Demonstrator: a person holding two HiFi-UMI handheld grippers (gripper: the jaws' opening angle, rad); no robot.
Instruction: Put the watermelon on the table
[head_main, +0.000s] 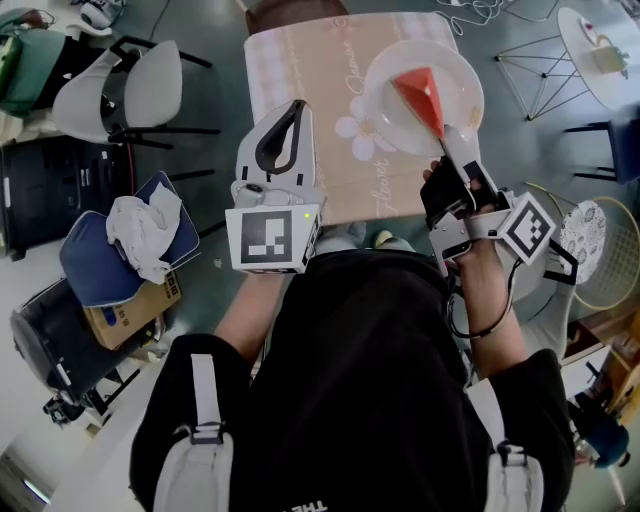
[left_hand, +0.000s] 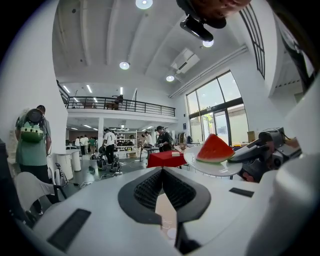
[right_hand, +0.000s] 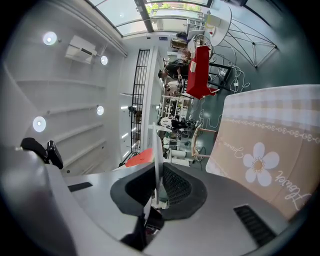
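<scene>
The rim of a white plate (right_hand: 156, 150) is clamped edge-on between the black pads (right_hand: 177, 187) of the right gripper (right_hand: 159, 187). In the head view this right gripper (head_main: 455, 150) is seen at the plate's (head_main: 455, 80) 5 o'clock edge. A red wedge of watermelon (head_main: 420, 92) lies on the plate, its narrow end turned toward 5 o'clock, at the gripper. In the right gripper view only a red sliver of the watermelon (right_hand: 140, 157) is seen at 9 o'clock of the rim.

The jaws of the left gripper (left_hand: 162, 175) are closed tip to tip, with nothing held between them. In its view the plate (left_hand: 215, 167) and watermelon (left_hand: 214, 149) are shown from the side at 2 o'clock, with the far room beneath them rather than a tabletop. In the head view the left gripper (head_main: 292, 112) is pointed toward 12 o'clock, at 9 o'clock of the plate and apart from it.

Below both grippers the table (head_main: 300, 70) is spread with a beige cloth printed with a white flower (head_main: 362, 132); the plate overlaps the table's corner at 1 o'clock. A grey chair (head_main: 140, 95) stands at 10 o'clock, and a blue cushion (head_main: 95, 265) with a white cloth (head_main: 140, 230) on it lies at 9 o'clock.
</scene>
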